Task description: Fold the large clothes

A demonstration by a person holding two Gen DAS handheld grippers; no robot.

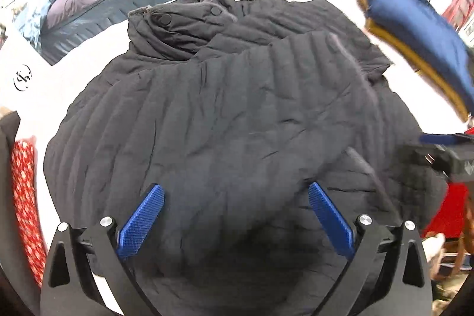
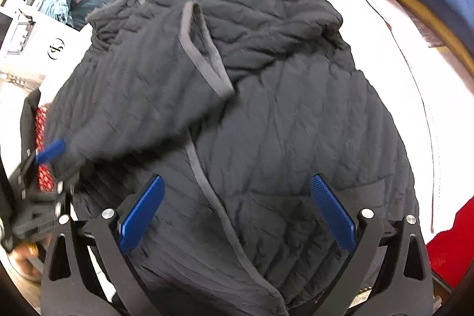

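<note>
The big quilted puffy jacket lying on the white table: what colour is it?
Black, with grey edge trim, on the quilted jacket; the right wrist view shows it best.

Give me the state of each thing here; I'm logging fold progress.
Black quilted jacket: flat on the white surface, sleeve folded across its body.
Collar snaps: unfastened.
Left tool: open, over the jacket, holding nothing.
Right tool: open, over the jacket, holding nothing.
</note>
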